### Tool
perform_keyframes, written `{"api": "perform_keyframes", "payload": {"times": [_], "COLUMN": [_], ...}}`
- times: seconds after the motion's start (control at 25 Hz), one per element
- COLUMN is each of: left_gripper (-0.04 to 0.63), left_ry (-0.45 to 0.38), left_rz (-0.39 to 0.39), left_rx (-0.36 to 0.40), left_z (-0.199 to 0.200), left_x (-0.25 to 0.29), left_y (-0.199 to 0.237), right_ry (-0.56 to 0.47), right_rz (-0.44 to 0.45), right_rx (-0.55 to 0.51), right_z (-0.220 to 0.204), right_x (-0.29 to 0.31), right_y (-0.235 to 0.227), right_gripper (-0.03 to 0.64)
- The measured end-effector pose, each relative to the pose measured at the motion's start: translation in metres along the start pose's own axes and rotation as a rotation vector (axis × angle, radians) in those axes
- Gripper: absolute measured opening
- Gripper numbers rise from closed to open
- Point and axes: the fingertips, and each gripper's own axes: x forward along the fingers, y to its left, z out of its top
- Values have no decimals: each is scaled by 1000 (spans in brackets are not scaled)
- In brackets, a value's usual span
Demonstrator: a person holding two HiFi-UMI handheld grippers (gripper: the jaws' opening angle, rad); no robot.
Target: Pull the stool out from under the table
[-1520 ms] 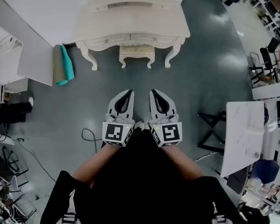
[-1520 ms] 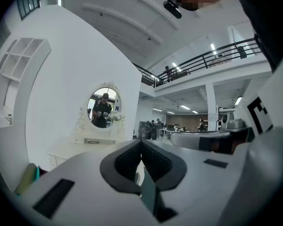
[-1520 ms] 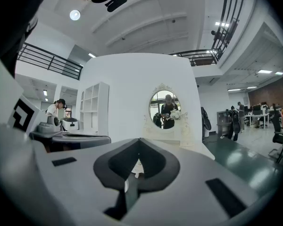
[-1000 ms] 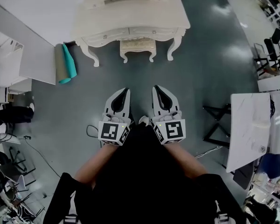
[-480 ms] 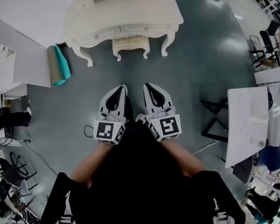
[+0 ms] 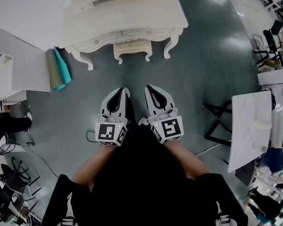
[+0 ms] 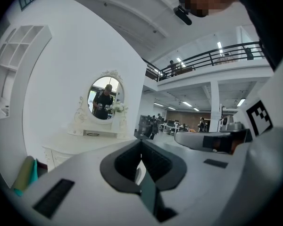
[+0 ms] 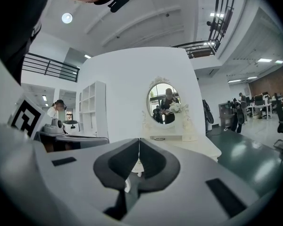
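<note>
A cream stool (image 6: 132, 48) with curved legs stands tucked under the cream dressing table (image 6: 127, 13) at the top of the head view. Both grippers hover side by side over the grey floor, well short of the stool and pointing at it. My left gripper (image 6: 125, 90) is shut with nothing in it. My right gripper (image 6: 148, 87) is likewise shut and empty. In the left gripper view the left gripper (image 7: 141, 140) faces the dressing table (image 7: 80, 145) and its oval mirror (image 7: 104, 98). The right gripper (image 8: 139, 139) faces the same mirror (image 8: 164, 105).
Rolled teal and grey mats (image 6: 59, 69) lean beside the table's left legs, next to a white panel (image 6: 19, 65). A white marble-topped table (image 6: 250, 126) and a black folding stand (image 6: 217, 121) are at the right. A dark cable (image 6: 89, 136) lies on the floor by my left gripper.
The person and both grippers have come somewhat closer to the dressing table, which looks a little larger in the head view. Both grippers stayed shut and side by side.
</note>
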Motion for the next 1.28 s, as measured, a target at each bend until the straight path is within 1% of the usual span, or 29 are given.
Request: {"api": "perform_keyframes", "payload": {"times": [0.12, 0.28, 0.36, 0.44, 0.56, 0.64, 0.84, 1.08, 1.28], "left_gripper": [14, 14, 14, 14, 14, 14, 14, 14, 14], "left_ry": [6, 31, 51, 58, 49, 40, 38, 52, 55], "left_rz": [9, -23, -28, -28, -32, -41, -58, -58, -79], "left_rx": [-10, -19, -34, -50, -55, -50, -40, -48, -26], "left_z": [4, 9, 9, 12, 25, 34, 45, 43, 45], "left_x": [22, 57, 76, 93, 121, 138, 163, 183, 196], "left_y": [21, 44, 59, 72, 88, 98, 129, 168, 182], "right_ry": [42, 76, 98, 115, 104, 91, 114, 133, 129], "right_rz": [-21, -44, -45, -35, -28, -35, -51, -122, -153], "right_rx": [-8, -3, 14, 6, -33, -35, -42, 0, 4], "right_z": [-3, 0, -2, 1, 16, 24, 31, 28, 29], "right_x": [22, 60, 84, 105, 136, 156, 198, 229, 247], "right_y": [-14, -34, -40, -42, -46, -50, -61, -84, -91], "right_gripper": [17, 17, 17, 17, 17, 17, 17, 17, 17]}}
